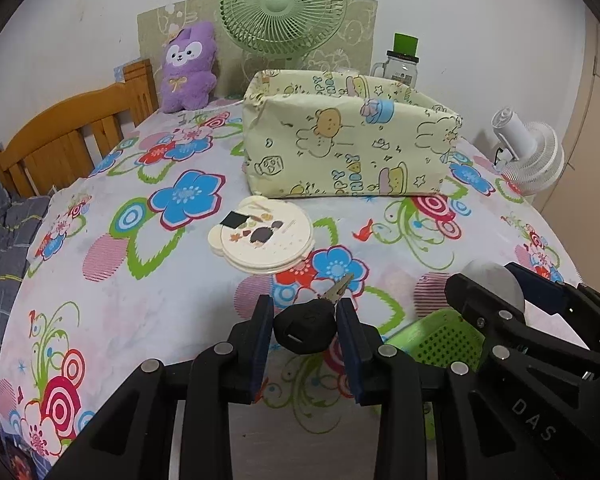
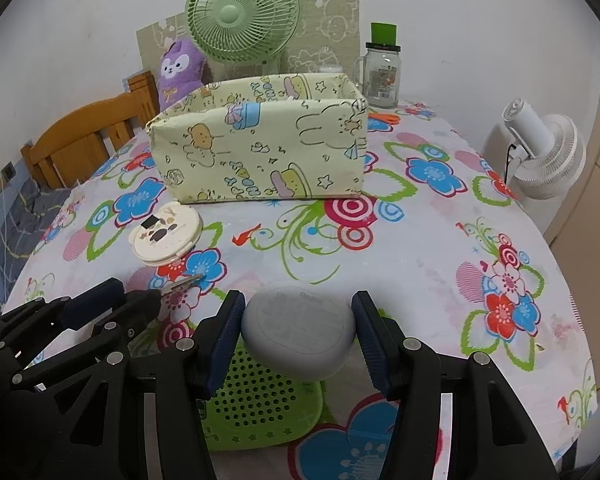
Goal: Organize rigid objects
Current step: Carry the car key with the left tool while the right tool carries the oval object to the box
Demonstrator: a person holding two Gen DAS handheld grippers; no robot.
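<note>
Floral-clothed bench (image 1: 100, 280): we find the left gripper (image 1: 306, 334) clamping a black-headed key (image 1: 306, 330), the right gripper (image 2: 298, 332) clamping a grey case (image 2: 298, 332).

My left gripper (image 1: 305, 334) is made of black plastic links with round silver rivets; its two fingers carry dark blue ribbed pads (image 1: 260, 344); my right gripper (image 2: 298, 332) is built the same way; white letters "DAS" are printed on its black body.
</note>
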